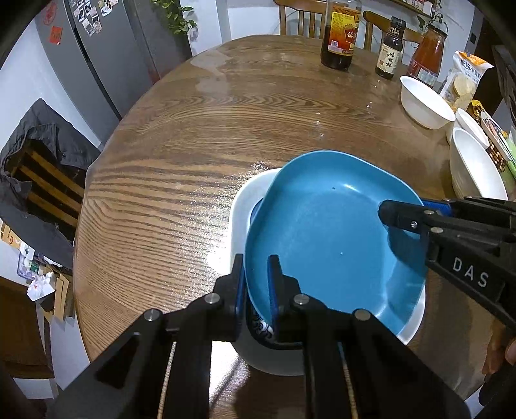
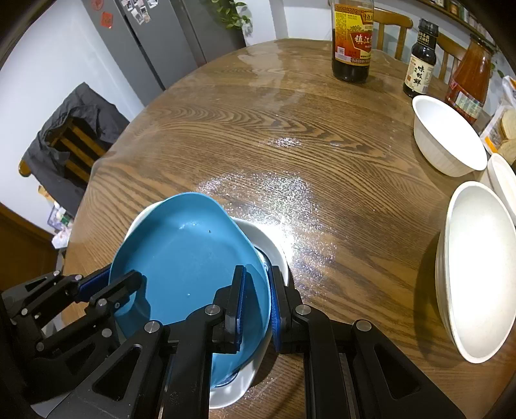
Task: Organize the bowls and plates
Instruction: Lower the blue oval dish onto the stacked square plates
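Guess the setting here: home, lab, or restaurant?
Most likely a home kitchen or dining room: a wooden dining table with condiment bottles, a fridge covered in magnets and photos, and wooden chairs.

Patterned dish [image 1: 262,327] under the blue plate [image 1: 329,232]: only a rim sliver shows, form unclear. White plate [image 1: 240,209] beneath: mostly covered. Vinegar bottle [image 2: 352,42]: neck cut off by top edge. Snack bag [image 1: 464,80]: contents indistinct. Stacked white bowls [image 2: 477,267]: count cannot be told. Fridge magnets [image 1: 88,14]: too small to read.
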Action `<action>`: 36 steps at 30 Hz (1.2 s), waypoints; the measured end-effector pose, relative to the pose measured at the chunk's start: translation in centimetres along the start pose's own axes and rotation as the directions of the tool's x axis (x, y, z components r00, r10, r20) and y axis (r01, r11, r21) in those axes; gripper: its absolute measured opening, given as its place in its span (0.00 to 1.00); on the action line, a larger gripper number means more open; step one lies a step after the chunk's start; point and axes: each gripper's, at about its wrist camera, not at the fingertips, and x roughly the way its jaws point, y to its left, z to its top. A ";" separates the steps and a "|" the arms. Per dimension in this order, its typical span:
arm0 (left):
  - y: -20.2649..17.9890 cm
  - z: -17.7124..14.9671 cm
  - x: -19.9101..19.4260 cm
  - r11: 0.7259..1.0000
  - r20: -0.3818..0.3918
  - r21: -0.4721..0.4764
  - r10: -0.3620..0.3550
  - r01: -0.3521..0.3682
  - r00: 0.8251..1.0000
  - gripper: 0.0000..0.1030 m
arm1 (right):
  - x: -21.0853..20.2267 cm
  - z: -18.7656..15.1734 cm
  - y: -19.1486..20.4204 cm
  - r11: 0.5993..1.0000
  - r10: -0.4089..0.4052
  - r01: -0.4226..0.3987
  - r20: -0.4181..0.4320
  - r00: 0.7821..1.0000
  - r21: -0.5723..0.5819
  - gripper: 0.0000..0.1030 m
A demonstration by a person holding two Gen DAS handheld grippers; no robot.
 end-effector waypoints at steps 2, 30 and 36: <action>0.0 0.0 0.0 1.000 0.000 0.000 0.000 0.000 1.000 0.14 | 0.0 0.1 0.0 1.000 -0.002 0.002 -0.001 1.000 0.000 0.15; -0.5 -0.1 -0.1 1.000 -0.001 0.006 -0.018 0.018 1.000 0.23 | 0.1 0.2 -0.2 1.000 -0.007 0.007 -0.007 1.000 -0.001 0.19; -0.4 -0.1 -0.3 1.000 -0.001 0.005 -0.025 0.025 1.000 0.25 | -0.1 0.1 -0.1 1.000 -0.008 0.008 -0.004 1.000 0.004 0.19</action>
